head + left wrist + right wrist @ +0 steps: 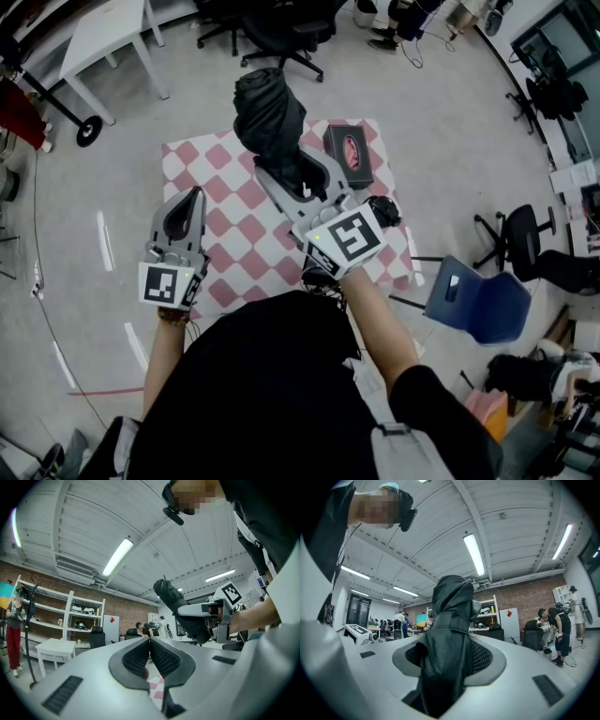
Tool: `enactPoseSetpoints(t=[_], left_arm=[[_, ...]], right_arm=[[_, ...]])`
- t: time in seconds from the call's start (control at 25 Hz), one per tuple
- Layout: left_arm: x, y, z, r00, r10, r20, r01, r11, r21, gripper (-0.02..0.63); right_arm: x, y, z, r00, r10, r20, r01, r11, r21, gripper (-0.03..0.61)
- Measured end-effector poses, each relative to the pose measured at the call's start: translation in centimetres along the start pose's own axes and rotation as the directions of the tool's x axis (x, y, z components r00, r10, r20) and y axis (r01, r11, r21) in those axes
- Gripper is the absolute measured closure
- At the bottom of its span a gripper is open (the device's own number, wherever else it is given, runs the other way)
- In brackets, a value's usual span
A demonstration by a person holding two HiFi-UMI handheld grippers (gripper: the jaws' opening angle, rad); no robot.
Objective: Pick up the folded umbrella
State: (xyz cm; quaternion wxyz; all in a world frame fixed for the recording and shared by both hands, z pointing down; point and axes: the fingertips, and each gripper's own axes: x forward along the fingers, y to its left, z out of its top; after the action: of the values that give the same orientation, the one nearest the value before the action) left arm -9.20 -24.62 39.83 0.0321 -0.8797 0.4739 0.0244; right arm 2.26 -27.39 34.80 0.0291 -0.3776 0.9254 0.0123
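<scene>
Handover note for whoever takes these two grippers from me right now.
Right gripper: shut on the umbrella, which stands upright and looks clear of the table.
Left gripper: shut, empty, over the table's near left part.
A dark box lies at the table's far edge.
Done: umbrella picked up.
Left: likely nothing but holding the grip.

Checkered cloth point(225, 202), dark box point(348, 155), blue chair point(478, 305)

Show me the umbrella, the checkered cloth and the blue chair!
folded umbrella point(267, 117), head view, on its bunched black fabric.
checkered cloth point(220, 183), head view, on a bare patch left of the umbrella.
blue chair point(480, 307), head view, on its blue middle.
</scene>
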Motion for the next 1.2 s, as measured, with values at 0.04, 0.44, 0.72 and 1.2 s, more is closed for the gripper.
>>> enactPoseSetpoints(t=[0.04, 0.44, 0.72, 1.2], left_arm=[[0.0, 0.0, 0.0, 1.000, 0.000, 0.001, 0.000, 1.000, 0.000, 0.598], [0.1, -0.3, 0.2, 1.000, -0.008, 0.010, 0.008, 1.000, -0.009, 0.598], [0.2, -0.7, 0.0, 1.000, -0.013, 0.005, 0.013, 1.000, -0.010, 0.598], [-0.1, -0.4, -0.3, 1.000, -0.006, 0.008, 0.007, 1.000, -0.026, 0.598]], right_arm=[[-0.2, 0.0, 0.0, 1.000, -0.002, 0.007, 0.002, 1.000, -0.004, 0.370], [-1.6, 0.8, -0.3, 0.998, -0.007, 0.055, 0.007, 1.000, -0.001, 0.370], [-2.1, 1.4, -1.6, 0.999, -0.006, 0.043, 0.007, 1.000, -0.010, 0.370], [-2.5, 1.4, -3.4, 0.998, -0.046, 0.036, 0.046, 0.999, 0.013, 0.370]])
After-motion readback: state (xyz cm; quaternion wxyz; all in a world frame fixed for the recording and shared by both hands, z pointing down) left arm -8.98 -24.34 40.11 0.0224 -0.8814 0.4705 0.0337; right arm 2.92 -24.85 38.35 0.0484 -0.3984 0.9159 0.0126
